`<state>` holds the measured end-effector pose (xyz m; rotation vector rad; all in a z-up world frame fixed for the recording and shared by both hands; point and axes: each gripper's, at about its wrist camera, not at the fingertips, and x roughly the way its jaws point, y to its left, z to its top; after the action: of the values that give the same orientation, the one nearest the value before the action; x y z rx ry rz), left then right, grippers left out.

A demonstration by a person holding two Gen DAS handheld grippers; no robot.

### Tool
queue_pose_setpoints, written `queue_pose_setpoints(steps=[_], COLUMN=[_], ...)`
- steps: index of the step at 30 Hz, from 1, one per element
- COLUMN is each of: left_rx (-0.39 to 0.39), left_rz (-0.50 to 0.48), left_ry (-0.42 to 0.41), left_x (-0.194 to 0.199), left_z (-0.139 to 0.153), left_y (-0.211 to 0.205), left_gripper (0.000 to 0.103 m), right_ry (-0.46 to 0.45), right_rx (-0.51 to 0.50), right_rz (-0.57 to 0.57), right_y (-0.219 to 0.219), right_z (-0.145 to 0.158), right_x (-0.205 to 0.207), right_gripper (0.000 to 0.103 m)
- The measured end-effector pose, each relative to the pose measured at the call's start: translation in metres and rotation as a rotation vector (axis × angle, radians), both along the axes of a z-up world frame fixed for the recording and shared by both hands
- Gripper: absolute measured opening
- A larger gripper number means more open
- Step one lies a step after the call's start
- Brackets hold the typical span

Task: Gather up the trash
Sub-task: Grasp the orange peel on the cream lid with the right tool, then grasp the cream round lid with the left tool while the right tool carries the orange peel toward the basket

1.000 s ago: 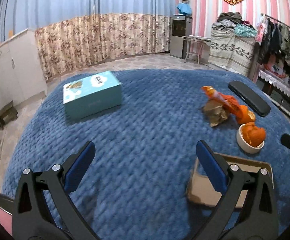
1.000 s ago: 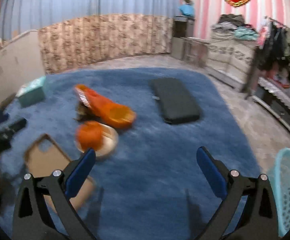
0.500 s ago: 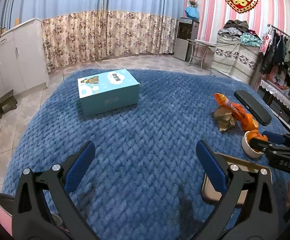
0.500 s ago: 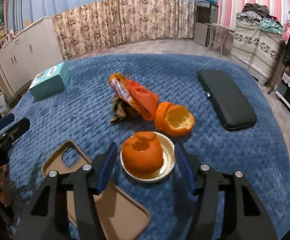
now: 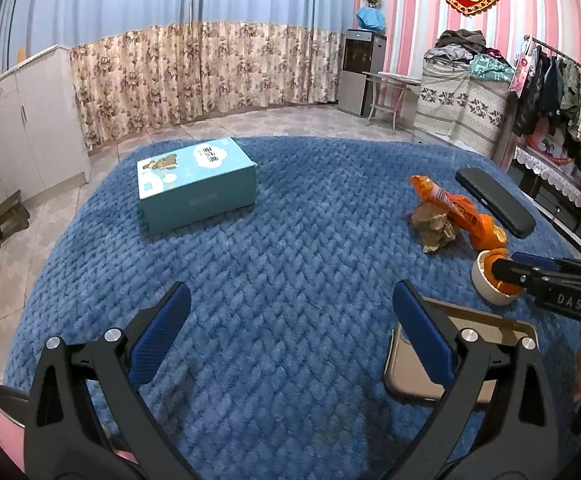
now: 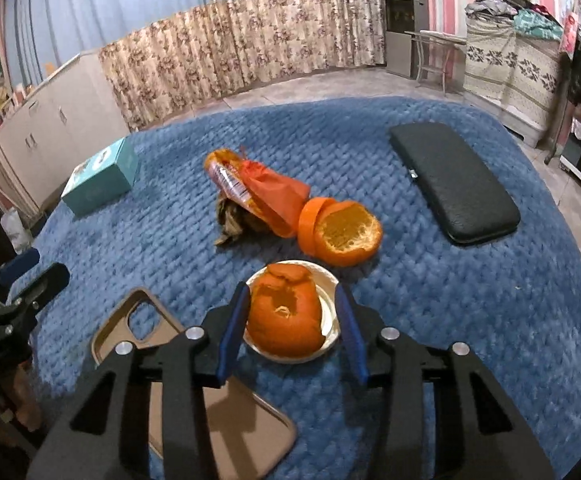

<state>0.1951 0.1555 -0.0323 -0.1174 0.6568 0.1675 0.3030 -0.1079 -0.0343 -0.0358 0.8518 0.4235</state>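
Right wrist view: on the big blue blanket (image 6: 430, 312), the right gripper (image 6: 292, 320) has its jaws closing around the orange peel (image 6: 286, 320) on the little white dish (image 6: 330, 292), not yet squeezing it. The left gripper (image 5: 290, 328) hangs with jaws wide and empty.

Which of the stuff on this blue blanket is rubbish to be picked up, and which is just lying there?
Rubbish: orange peel on the dish, second peel, orange wrapper, crumpled paper.

Lying about: dish, phone case, black case, teal box.
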Motion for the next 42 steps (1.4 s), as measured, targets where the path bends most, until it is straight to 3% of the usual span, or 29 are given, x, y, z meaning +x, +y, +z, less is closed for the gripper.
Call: queue_pose_setpoints(steps=[9,23,36,39,42], left_rx=[0.035,0.029,0.026,0.024,0.021], left_rz=[-0.005,-0.006,-0.017,-0.035,-0.06], left_ry=[-0.003,-0.006,-0.013,-0.016,-0.02], left_x=[-0.003,-0.004,-0.003,0.001,0.004], left_z=[0.002,0.003,0.004,0.007,0.01], left_y=[-0.004,-0.005,-0.012,-0.018,-0.026], left_gripper=[0.098,0.098,0.098,0.098,0.098], right_ry=[-0.027,0.043,0.02,-0.047,-0.088], right_rx=[-0.024,0.09,0.036,-0.031,-0.014], right_rz=[0.032,0.02,0.015,0.04,0.033], right_y=[0.007,-0.017,-0.012,-0.002,-0.009], right_z=[0.003,0.0,0.001,0.007,0.019], right_x=[-0.003,0.0,-0.001,-0.009,-0.016], right_gripper=[0.024,0.027,0.028,0.025,0.024])
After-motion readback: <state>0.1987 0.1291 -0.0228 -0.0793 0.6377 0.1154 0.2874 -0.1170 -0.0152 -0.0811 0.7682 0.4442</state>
